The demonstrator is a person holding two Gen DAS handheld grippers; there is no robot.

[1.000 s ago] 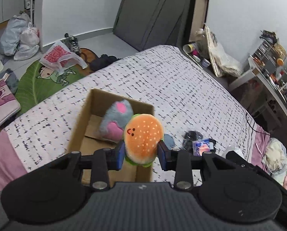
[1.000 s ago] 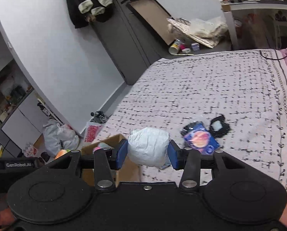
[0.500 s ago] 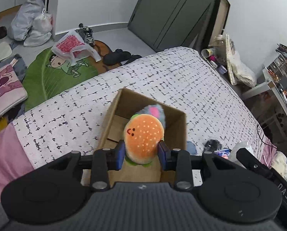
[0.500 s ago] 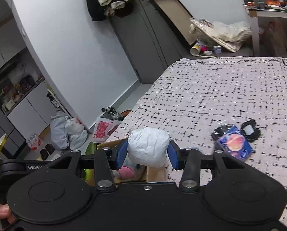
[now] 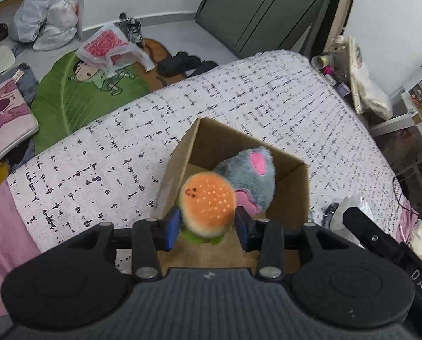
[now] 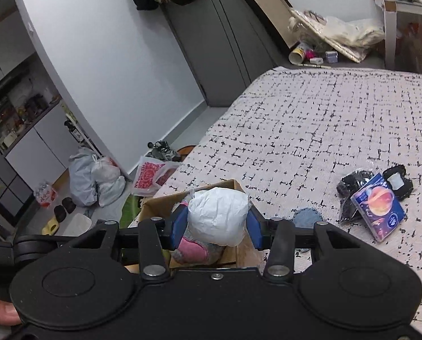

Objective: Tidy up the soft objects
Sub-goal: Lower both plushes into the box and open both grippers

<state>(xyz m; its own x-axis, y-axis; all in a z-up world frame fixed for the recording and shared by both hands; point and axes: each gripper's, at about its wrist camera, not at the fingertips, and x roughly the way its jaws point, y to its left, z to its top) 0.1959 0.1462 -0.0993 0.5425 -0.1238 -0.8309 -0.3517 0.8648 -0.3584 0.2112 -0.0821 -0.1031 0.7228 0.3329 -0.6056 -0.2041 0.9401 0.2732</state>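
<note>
My left gripper (image 5: 208,226) is shut on an orange burger plush (image 5: 208,205) and holds it over the open cardboard box (image 5: 182,153) on the bed. A grey and pink plush (image 5: 247,175) lies inside the box. My right gripper (image 6: 217,231) is shut on a white soft bundle (image 6: 218,215) and holds it above the same box (image 6: 165,198), where the grey and pink plush (image 6: 193,250) shows below it.
A blue packet (image 6: 378,209), black items (image 6: 352,182) and a small blue round thing (image 6: 305,216) lie on the patterned bedspread (image 6: 324,119) right of the box. Bags (image 5: 46,19), a green mat (image 5: 77,96) and shoes (image 5: 182,59) are on the floor.
Both grippers have moved over the box with their loads. The burger plush now sits above the box's near left part, and the white bundle has come over the box from the right.
</note>
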